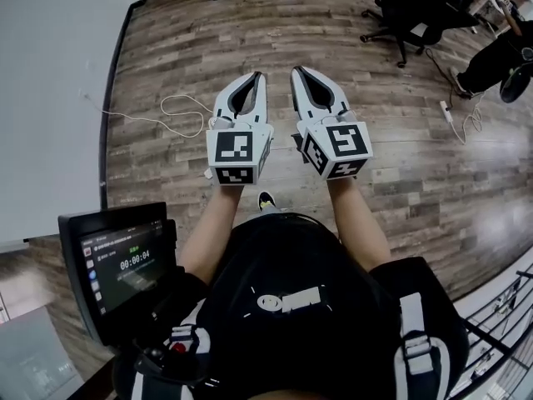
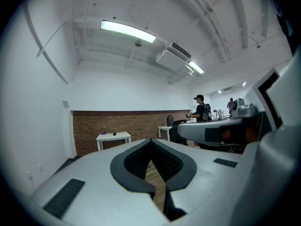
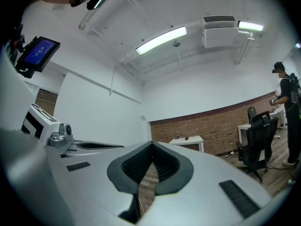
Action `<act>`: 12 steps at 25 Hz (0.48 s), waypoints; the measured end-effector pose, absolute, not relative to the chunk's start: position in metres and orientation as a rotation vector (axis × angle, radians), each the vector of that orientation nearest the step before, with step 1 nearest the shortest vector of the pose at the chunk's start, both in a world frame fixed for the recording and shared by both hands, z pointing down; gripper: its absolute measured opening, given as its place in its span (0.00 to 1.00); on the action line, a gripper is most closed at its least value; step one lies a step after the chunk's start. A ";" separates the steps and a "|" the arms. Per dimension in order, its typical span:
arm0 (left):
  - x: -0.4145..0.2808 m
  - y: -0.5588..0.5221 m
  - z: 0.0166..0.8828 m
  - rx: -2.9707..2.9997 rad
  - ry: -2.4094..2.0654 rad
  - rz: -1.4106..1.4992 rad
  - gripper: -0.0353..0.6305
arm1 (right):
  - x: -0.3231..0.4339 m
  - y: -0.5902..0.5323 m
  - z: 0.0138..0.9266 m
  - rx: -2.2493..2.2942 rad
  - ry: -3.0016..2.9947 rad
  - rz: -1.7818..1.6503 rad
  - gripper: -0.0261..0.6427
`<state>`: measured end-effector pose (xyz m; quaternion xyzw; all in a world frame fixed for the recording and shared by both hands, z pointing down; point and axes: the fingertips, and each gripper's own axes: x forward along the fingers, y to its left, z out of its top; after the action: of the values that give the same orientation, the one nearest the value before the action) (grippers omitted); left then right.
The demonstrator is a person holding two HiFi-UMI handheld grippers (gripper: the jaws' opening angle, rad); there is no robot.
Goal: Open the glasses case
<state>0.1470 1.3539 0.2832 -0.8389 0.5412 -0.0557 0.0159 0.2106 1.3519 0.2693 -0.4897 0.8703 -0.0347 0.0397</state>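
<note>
— Wooden floor [image 1: 400, 190] underfoot; no glasses case in any view, so nothing to aim at.

— Left claw [image 1: 259, 77] and right claw [image 1: 297, 72] clamped shut, empty. Could trip on that white cable [image 1: 178, 97], or shove the case on arrival.

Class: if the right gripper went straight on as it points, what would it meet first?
Nothing close. The right gripper, jaws shut, points level over the wooden floor. The far brick wall, left of a small white table, seems first, though depth is unclear.
</note>
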 end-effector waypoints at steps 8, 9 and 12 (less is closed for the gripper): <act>0.098 1.293 0.296 -2.621 1.735 -0.188 0.05 | 0.171 1.290 0.275 -1.523 2.678 -0.113 0.05; 0.095 1.283 0.297 -2.623 1.735 -0.186 0.05 | 0.168 1.280 0.276 -1.523 2.684 -0.114 0.05; 0.094 1.259 0.296 -2.624 1.730 -0.173 0.05 | 0.164 1.253 0.276 -1.518 2.697 -0.105 0.05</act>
<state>0.0940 1.2586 0.2956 -0.8336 0.5496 -0.0548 -0.0033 0.1644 1.2532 0.2760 -0.4900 0.8708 -0.0339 0.0226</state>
